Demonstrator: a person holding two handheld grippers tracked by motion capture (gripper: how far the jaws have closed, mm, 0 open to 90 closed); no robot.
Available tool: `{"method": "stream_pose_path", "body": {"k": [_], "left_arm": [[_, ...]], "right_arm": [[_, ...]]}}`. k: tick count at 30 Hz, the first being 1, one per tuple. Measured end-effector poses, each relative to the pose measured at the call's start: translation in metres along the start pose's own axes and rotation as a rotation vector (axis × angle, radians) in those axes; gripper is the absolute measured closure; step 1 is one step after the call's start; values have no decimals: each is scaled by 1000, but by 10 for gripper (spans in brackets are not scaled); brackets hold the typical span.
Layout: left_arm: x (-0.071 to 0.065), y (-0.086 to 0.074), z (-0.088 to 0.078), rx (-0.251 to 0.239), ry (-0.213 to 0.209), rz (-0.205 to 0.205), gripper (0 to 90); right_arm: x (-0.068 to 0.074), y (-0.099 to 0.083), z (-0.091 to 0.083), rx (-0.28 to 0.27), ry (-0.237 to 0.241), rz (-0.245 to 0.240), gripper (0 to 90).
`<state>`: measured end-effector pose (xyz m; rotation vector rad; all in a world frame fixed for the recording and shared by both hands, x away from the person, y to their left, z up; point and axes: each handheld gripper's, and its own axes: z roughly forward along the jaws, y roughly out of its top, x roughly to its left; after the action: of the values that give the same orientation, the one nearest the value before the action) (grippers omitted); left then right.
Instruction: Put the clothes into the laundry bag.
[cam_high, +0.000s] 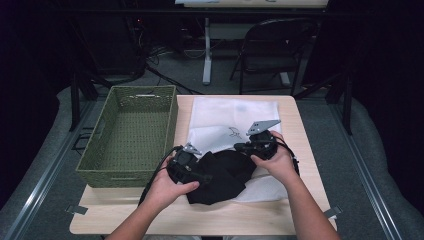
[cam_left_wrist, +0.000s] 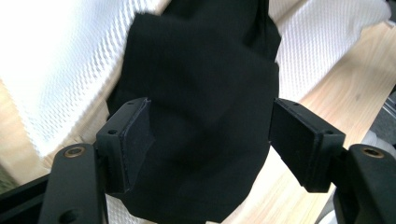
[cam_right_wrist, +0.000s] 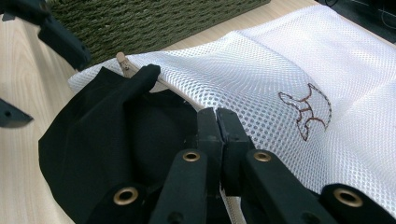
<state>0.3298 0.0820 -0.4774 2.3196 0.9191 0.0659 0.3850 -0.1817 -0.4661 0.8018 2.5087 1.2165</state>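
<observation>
A white mesh bag (cam_high: 230, 117) with a small embroidered mark lies flat on the wooden table (cam_high: 200, 215). A black garment (cam_high: 225, 177) sits at its near, open edge, partly tucked inside. My right gripper (cam_right_wrist: 217, 114) is shut on the bag's (cam_right_wrist: 261, 70) zipper edge, right where the mesh meets the black garment (cam_right_wrist: 107, 126). My left gripper (cam_left_wrist: 212, 135) is open, its jaws wide apart on either side of the black garment (cam_left_wrist: 205, 84), pads not pressing it. In the high view the left gripper (cam_high: 204, 174) points right into the cloth, and the right gripper (cam_high: 239, 148) is just behind it.
A green woven basket (cam_high: 125, 177) stands on the left side of the table, close beside the bag. Bare wood runs along the front edge. A folding chair (cam_high: 275, 45) and table legs stand on the floor beyond the far edge.
</observation>
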Motion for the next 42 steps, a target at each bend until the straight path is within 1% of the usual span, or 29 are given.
{"method": "stream_pose_path", "body": {"k": [2, 5, 9, 12, 14, 15, 20, 25, 27, 30, 37, 38, 40, 42], "left_arm": [[1, -4, 7, 9, -11, -7, 299], [2, -9, 17, 30, 3, 6, 299], [5, -13, 29, 48, 6, -11, 297], [7, -13, 35, 50, -2, -16, 295], [8, -12, 38, 56, 9, -9, 296], [9, -12, 40, 57, 5, -17, 296], [10, -9, 47, 62, 12, -13, 294], [12, -8, 53, 73, 4, -21, 298], [13, -8, 56, 74, 6, -23, 318], [15, -8, 58, 72, 4, -14, 337], [17, -9, 62, 75, 3, -15, 436], [17, -9, 63, 72, 10, -14, 448], [17, -9, 63, 74, 12, -9, 456], [18, -10, 63, 72, 13, -13, 459]], "right_arm": [[0, 0, 0, 0, -1, 1, 893], [0, 0, 0, 0, -2, 0, 893], [1, 0, -1, 0, -1, -5, 893], [2, 0, -1, 0, -2, -5, 893], [2, 0, -1, 0, -2, -4, 893], [2, 0, -1, 1, -2, -4, 893], [3, 1, -1, 1, -1, -8, 893], [3, 1, 0, 1, -1, -12, 893], [3, 1, 0, 3, -1, -13, 893], [4, 1, 0, 1, -1, -14, 893], [4, 1, 0, 0, -1, -15, 893], [4, 1, 0, 0, -1, -13, 893], [5, 1, 0, -1, -1, -16, 893], [5, 1, 0, -1, 0, -16, 893]]}}
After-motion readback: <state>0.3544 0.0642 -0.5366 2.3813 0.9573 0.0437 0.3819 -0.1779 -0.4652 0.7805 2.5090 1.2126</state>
